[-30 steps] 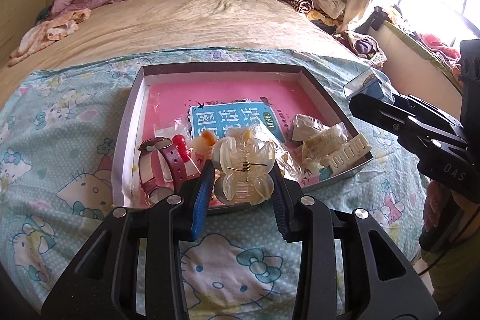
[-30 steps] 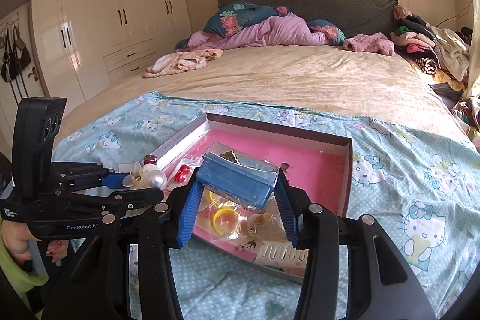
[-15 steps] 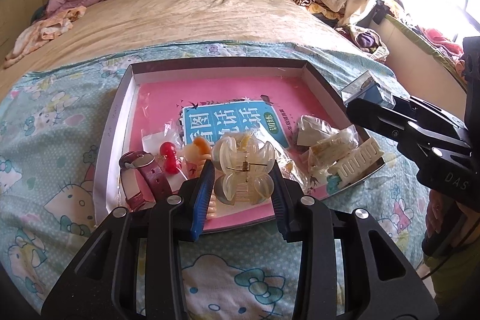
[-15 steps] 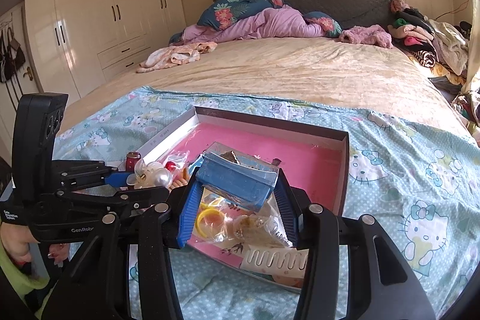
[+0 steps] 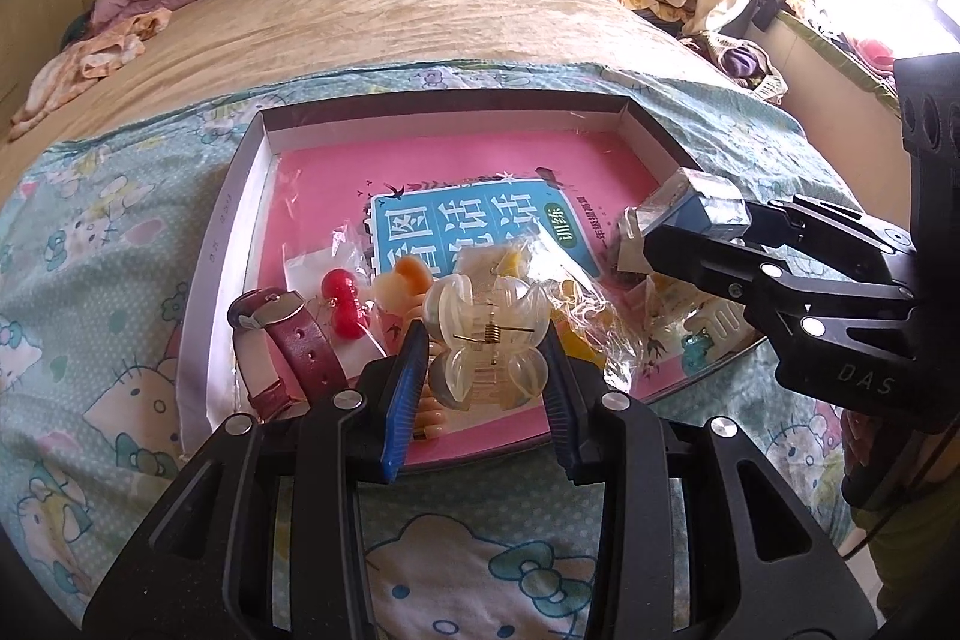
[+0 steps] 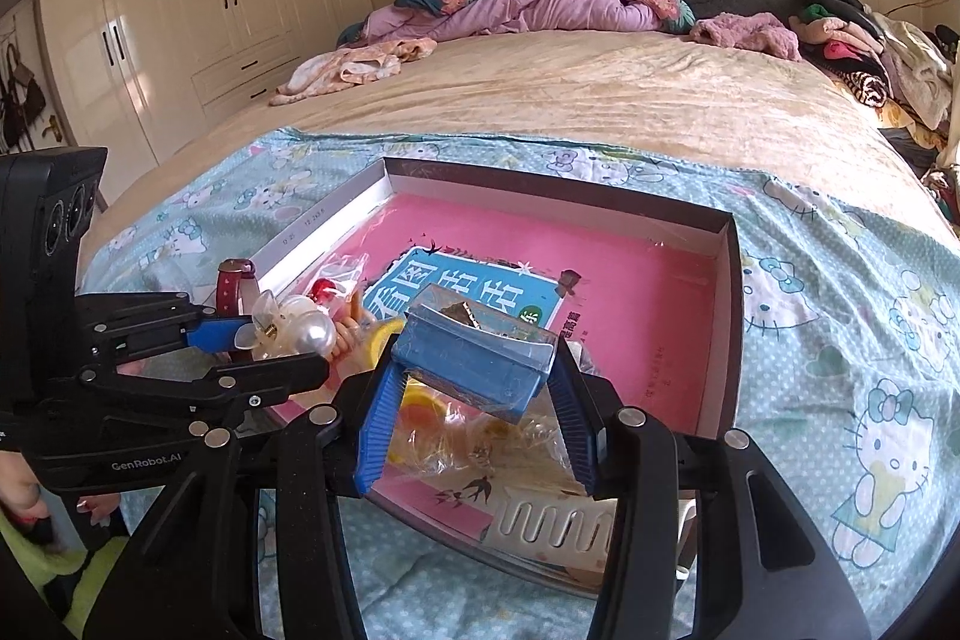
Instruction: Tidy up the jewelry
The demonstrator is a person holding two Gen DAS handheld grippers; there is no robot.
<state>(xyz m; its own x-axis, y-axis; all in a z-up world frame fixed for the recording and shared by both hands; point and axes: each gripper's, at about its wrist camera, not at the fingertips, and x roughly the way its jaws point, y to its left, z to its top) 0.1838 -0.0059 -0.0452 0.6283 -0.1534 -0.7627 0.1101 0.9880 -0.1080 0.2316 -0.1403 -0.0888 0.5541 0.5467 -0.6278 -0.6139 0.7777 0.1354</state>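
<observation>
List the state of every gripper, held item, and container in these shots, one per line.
Left gripper: shut on hair claw.
Hair claw: held above the tray's near edge.
Right gripper: shut on blue box.
Blue box: tilted, clear lid closed, held over the tray.
Tray: open, lying on the bed.
Watch: strap buckled, on its side in the tray.
</observation>
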